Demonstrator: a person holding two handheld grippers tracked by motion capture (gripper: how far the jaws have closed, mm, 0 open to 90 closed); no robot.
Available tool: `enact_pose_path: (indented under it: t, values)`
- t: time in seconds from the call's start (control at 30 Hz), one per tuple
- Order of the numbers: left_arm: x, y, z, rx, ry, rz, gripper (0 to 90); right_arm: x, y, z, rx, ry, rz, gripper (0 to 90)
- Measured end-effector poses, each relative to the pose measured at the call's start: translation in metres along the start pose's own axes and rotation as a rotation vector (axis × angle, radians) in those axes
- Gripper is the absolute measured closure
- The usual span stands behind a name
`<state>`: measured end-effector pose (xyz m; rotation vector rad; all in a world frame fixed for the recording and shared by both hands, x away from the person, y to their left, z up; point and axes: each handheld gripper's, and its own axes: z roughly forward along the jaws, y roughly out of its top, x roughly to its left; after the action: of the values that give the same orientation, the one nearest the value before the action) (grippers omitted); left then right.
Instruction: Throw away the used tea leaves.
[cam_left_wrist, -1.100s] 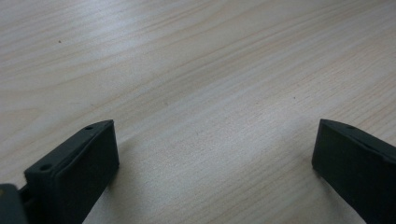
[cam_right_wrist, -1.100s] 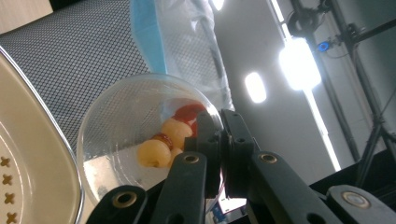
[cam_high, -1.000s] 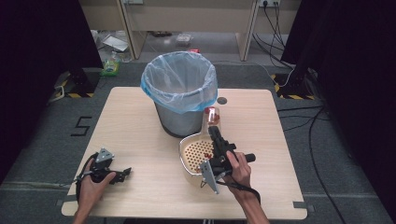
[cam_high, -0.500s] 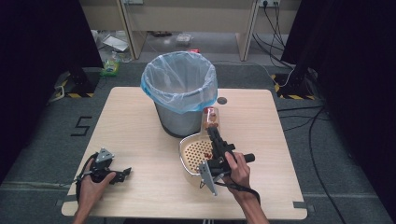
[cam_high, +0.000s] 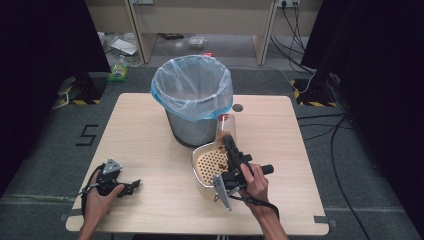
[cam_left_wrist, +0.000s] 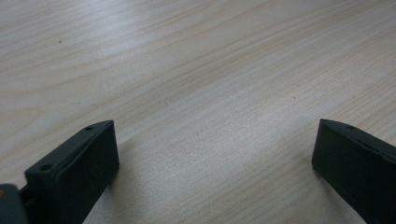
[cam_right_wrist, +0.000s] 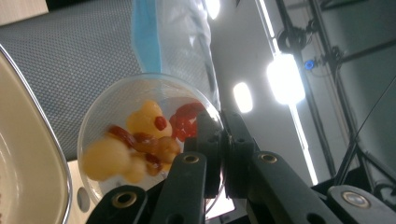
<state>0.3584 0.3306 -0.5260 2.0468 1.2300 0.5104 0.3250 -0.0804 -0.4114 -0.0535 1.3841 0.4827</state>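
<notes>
The right gripper (cam_right_wrist: 223, 154) pinches the rim of a thin clear cup (cam_right_wrist: 140, 140) of food scraps — light, slick, easily crushed — while the left gripper (cam_left_wrist: 215, 158) rests agape, empty.

Bin (cam_high: 192, 107) mid-table (cam_high: 150, 200), strainer (cam_high: 207, 165) before it — cup (cam_high: 225, 125) between, leaning.

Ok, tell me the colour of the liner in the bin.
The liner is pale translucent blue, folded over the grey bin; clearest in the high view.

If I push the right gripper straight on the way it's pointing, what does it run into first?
Probably the trash bin. The right gripper is shut on a clear cup of food, pointing up-table beside the bin's wall; depth is unclear, so it might just slip past.
</notes>
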Motion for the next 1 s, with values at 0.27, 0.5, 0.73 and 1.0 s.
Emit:
enact_pose_path:
  t: [0.27, 0.5, 0.73, 1.0]
  values:
    - [0.0, 0.0, 0.0, 0.001, -0.001, -0.001, 0.0, -0.001, 0.004, 0.001, -0.009, -0.001, 0.001, 87.3]
    - [0.0, 0.0, 0.0, 0.0, 0.0, -0.001, 0.0, 0.003, 0.005, 0.0, -0.021, -0.009, -0.017, 87.3]
    - [0.0, 0.0, 0.0, 0.001, -0.002, -0.001, 0.0, 0.007, 0.008, -0.001, -0.032, -0.007, -0.038, 87.3]
    - [0.0, 0.0, 0.0, 0.002, -0.001, 0.0, 0.0, -0.005, 0.0, 0.003, 0.018, 0.016, 0.077, 87.3]
